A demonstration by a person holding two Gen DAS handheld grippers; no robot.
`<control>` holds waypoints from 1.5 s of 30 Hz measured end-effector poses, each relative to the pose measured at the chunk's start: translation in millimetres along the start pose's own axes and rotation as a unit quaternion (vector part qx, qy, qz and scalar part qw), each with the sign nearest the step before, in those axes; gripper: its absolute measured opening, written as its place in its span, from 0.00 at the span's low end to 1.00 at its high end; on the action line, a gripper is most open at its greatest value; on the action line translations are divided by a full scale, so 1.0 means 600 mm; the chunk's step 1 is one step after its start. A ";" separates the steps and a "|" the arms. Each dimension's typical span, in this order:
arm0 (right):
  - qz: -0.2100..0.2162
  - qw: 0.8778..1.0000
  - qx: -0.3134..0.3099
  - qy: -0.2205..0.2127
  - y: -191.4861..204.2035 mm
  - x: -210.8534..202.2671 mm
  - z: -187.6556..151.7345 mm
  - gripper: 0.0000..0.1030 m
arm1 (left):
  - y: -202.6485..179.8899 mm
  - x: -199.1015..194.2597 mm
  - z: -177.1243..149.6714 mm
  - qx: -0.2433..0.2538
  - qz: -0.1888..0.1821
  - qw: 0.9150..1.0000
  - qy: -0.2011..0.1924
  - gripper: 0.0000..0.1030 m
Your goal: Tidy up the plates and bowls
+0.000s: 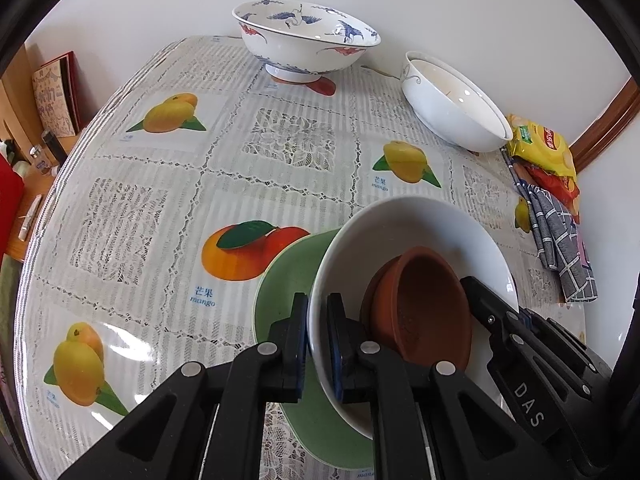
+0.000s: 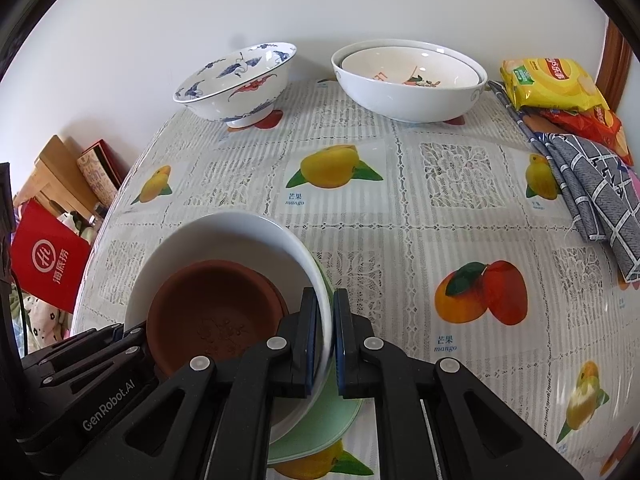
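A white bowl (image 1: 416, 220) holds stacked brown clay dishes (image 1: 424, 300) and sits over a green plate (image 1: 288, 276). My left gripper (image 1: 318, 344) is shut on the white bowl's left rim. My right gripper (image 2: 325, 340) is shut on its right rim (image 2: 316, 280); the brown dishes (image 2: 212, 312) and green plate (image 2: 320, 420) show there too. A blue-patterned bowl (image 1: 306, 38) (image 2: 236, 80) and a large white bowl (image 1: 452, 108) (image 2: 408, 80) with a smaller bowl nested inside stand at the far edge by the wall.
The table (image 1: 168, 200) wears a fruit-print lace cloth. Snack bags (image 2: 552, 80) and a folded grey checked cloth (image 2: 592, 200) lie at the far right. A red bag (image 2: 48, 264) and boxes stand off the left edge.
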State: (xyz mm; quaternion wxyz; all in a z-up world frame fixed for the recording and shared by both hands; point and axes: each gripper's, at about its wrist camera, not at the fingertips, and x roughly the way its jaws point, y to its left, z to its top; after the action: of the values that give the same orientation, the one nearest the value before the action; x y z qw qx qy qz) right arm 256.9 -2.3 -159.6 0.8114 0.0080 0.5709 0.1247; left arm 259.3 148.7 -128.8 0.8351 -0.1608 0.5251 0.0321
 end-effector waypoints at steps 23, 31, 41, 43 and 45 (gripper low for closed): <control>-0.001 1.000 -0.011 0.014 -0.009 0.006 0.005 0.10 | -0.002 -0.002 -0.001 0.006 -0.003 1.000 0.006 0.21; -0.006 1.000 -0.020 0.006 -0.009 -0.005 0.006 0.17 | 0.001 -0.016 -0.005 0.007 0.001 1.000 0.001 0.27; -0.012 1.000 -0.021 -0.014 -0.011 -0.047 -0.002 0.28 | 0.000 -0.053 -0.016 0.002 -0.004 1.000 -0.013 0.39; -0.010 1.000 -0.023 -0.016 -0.010 -0.058 -0.007 0.29 | -0.002 -0.067 -0.023 0.004 -0.003 1.000 -0.020 0.41; -0.011 0.999 -0.025 -0.022 -0.009 -0.070 -0.012 0.34 | -0.004 -0.077 -0.029 0.004 -0.002 1.000 -0.026 0.43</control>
State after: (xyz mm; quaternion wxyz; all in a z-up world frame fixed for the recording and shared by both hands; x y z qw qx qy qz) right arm 237.9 -17.2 -123.9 0.8253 -0.0160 0.5494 0.1298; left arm 223.8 146.5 -94.1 0.8491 -0.1573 0.5033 0.0326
